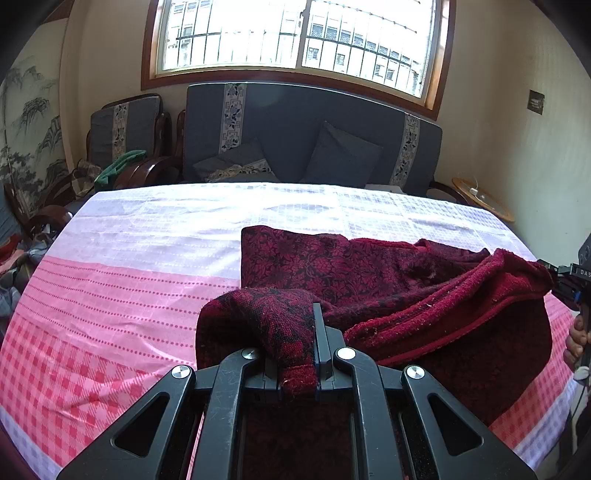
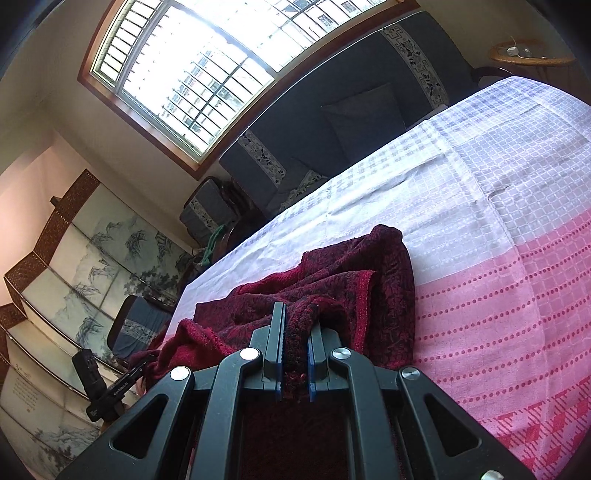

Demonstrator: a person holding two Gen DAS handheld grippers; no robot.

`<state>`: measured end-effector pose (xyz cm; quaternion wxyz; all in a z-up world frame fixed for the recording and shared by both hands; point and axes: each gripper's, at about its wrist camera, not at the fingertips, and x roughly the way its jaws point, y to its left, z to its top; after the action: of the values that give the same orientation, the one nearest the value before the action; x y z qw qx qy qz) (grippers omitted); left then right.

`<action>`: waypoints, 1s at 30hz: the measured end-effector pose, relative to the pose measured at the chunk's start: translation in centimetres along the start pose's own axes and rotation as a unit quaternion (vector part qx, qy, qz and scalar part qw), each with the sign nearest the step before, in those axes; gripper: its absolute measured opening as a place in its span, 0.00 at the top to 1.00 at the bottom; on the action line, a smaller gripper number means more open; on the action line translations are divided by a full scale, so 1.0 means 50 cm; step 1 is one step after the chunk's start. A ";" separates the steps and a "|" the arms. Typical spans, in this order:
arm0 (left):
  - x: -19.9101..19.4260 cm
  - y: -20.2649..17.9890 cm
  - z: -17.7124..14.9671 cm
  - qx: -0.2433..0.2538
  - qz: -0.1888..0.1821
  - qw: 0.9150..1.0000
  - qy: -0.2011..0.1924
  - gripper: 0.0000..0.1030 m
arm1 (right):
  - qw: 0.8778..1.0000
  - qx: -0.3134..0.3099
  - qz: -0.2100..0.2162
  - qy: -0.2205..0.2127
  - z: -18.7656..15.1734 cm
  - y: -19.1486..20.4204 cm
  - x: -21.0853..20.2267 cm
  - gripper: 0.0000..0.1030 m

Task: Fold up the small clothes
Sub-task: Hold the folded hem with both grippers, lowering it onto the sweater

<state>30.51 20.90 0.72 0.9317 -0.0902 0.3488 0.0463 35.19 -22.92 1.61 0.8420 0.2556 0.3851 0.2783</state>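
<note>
Evidently one maroon garment (image 1: 369,280), apparently single, clamped by both grippers (image 1: 295,354) (image 2: 295,354).

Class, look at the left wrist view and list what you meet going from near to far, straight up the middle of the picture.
Left tool, shut on the dark red garment → bare pink and white checked tablecloth → dark grey sofa → barred window.

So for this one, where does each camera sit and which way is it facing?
Left wrist: on the left gripper, looking across the table toward the sofa and window; a hand shows at the right edge.
Right wrist: on the right gripper, rolled sideways, facing the same way.
Shared: the red garment, pinched by both grippers.
</note>
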 end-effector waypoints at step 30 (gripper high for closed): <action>0.069 -0.001 0.053 0.008 0.004 1.000 0.005 0.89 | 0.999 0.036 -0.009 0.007 0.040 -0.056 0.071 0.91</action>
<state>34.80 21.46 0.41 0.9303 -0.0817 0.3545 0.0466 39.47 -23.00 -0.85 0.8318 0.2804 0.4034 0.2583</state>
